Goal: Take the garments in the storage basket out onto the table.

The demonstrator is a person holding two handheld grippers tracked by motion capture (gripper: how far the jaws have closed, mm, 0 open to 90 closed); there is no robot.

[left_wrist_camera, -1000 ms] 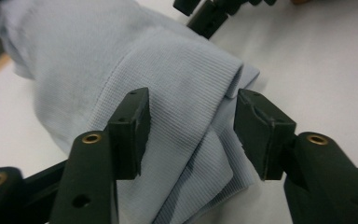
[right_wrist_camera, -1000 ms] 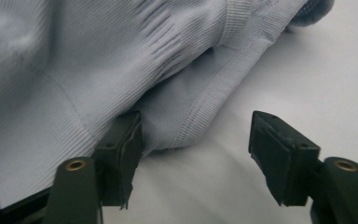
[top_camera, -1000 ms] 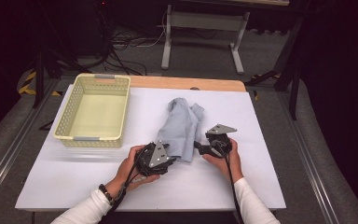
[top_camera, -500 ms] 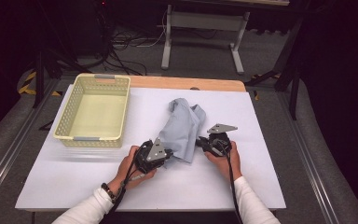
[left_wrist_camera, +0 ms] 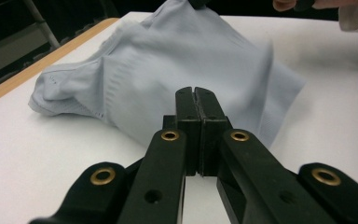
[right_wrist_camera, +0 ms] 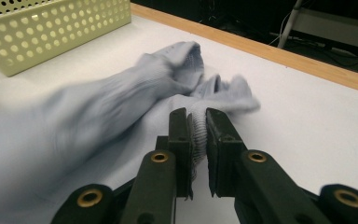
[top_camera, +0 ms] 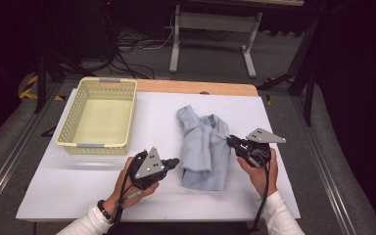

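Grey shirt (top_camera: 203,149) pinched by 2 hand-held grippers, left (top_camera: 174,162), right (top_camera: 231,141).

The shirt (top_camera: 204,149) is a pale blue-grey with a fine ribbed weave. Left of it sits a pale yellow basket (top_camera: 98,115) dotted with round holes. White desk (top_camera: 293,122) with a tan wood edge, black claws with brass rivets.
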